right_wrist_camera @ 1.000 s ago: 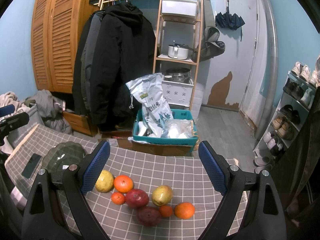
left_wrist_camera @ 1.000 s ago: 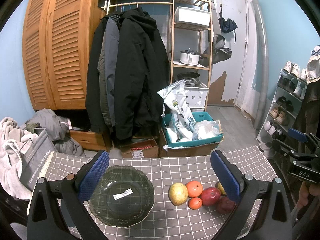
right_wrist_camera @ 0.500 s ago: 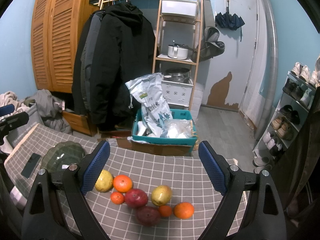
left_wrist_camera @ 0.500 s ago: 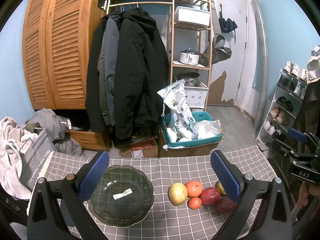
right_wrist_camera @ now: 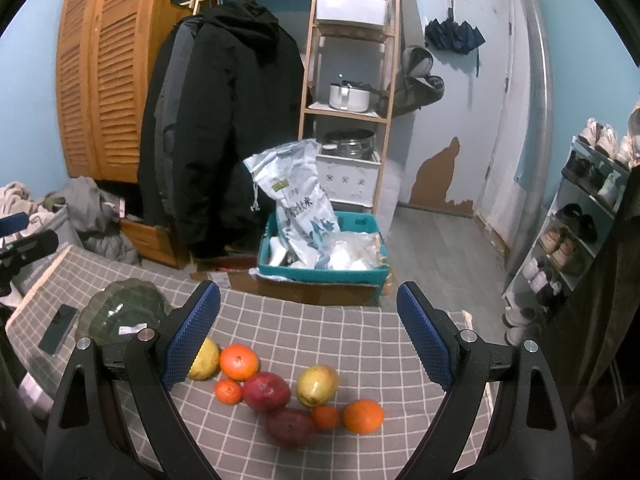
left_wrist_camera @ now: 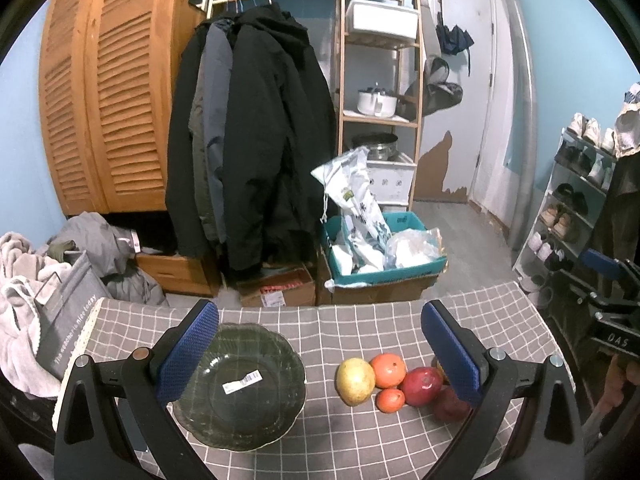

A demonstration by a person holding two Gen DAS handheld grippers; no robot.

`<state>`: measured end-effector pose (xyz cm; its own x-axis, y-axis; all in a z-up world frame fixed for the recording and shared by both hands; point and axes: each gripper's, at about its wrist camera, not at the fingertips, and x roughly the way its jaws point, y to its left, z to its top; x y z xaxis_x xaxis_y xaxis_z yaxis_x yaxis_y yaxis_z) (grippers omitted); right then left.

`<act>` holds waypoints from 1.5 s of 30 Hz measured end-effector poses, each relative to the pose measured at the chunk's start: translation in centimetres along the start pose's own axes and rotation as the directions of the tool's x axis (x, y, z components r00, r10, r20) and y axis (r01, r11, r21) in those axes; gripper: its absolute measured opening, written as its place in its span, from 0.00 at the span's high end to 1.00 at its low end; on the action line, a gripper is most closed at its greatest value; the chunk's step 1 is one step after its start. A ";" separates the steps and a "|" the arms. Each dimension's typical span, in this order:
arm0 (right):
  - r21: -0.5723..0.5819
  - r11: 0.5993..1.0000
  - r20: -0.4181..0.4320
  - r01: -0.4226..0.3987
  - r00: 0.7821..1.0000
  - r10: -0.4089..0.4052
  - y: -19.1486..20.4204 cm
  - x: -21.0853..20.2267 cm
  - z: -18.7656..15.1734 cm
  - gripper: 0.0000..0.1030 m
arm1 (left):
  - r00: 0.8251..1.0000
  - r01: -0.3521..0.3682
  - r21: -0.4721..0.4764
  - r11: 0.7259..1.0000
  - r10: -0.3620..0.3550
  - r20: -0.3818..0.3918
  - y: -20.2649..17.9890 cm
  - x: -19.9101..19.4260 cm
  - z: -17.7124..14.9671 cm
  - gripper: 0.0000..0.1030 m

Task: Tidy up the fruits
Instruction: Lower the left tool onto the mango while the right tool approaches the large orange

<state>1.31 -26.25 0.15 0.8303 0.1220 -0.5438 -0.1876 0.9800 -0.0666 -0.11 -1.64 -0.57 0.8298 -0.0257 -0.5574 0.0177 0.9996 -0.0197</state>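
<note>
While both of my claws hang above the bench (left_wrist_camera: 360, 328), I see its far edge just past the fruit, dropping to a teal crate (right_wrist_camera: 320, 272) on cardboard boxes on the floor. The grey checked cloth covers the bench; its right edge shows in the right wrist view near a shoe rack (right_wrist_camera: 576, 232). Bare cloth lies between the green glass plate (left_wrist_camera: 240, 392) and the fruit, and more beyond the fruit toward the far edge.

My left claw (left_wrist_camera: 320, 356) is spread wide with nothing between its blue pads; the left pad overlaps the plate's rim in the view, the right pad overlaps the fruit cluster. My right claw (right_wrist_camera: 308, 340) is equally wide apart and holds nothing, framing the fruit from above.

The fruit sits in one loose cluster on the bench, right of the plate: a yellow pear (right_wrist_camera: 204, 362), a large orange (right_wrist_camera: 239, 361), a small tangerine (right_wrist_camera: 228, 391), a red apple (right_wrist_camera: 266, 391), a second yellow-green pear (right_wrist_camera: 317, 385), a dark red fruit (right_wrist_camera: 290, 426), another small tangerine (right_wrist_camera: 325, 417) and a second orange (right_wrist_camera: 363, 416). The plate carries only a white sticker. A dark phone (right_wrist_camera: 58, 329) lies left of it.

From the left wrist view, the right pad hides part of the cluster, and the dark red fruit is blurred in the right wrist view, so I cannot name its kind. The first pear is partly behind the right claw's left pad.
</note>
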 end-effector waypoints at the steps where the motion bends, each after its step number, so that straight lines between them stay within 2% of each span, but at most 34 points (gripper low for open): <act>1: 0.002 1.000 -0.003 0.002 1.000 -0.002 -0.2 0.1 -0.2 0.14 | 1.000 0.001 0.002 1.000 -0.001 -0.009 -0.3 0.3 -0.2 0.01; 12: 0.009 0.998 -0.090 0.055 0.995 -0.054 -2.3 2.1 -1.6 0.14 | 0.990 0.022 0.007 1.000 -0.021 -0.136 -0.5 4.5 -1.7 0.01; 25: 0.059 0.992 -0.252 0.113 0.963 -0.095 -4.9 5.5 -4.4 0.14 | 0.957 0.042 0.020 0.999 -0.035 -0.287 -0.9 10.0 -4.5 0.01; 37: 0.101 0.981 -0.405 0.165 0.908 -0.111 -7.4 9.6 -8.1 0.14 | 0.899 0.065 0.018 0.998 -0.050 -0.435 -2.3 15.7 -7.8 0.01; 45: 0.125 0.972 -0.507 0.197 0.855 -0.108 -8.9 12.6 -10.9 0.15 | 0.866 0.072 0.022 0.997 -0.051 -0.497 -2.9 18.5 -9.6 0.01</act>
<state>7.76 -35.17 -15.22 0.4641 -0.0809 -0.8821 0.0468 0.9967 -0.0668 9.87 -5.07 -18.81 0.4404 -0.0768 -0.8945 0.0896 0.9951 -0.0414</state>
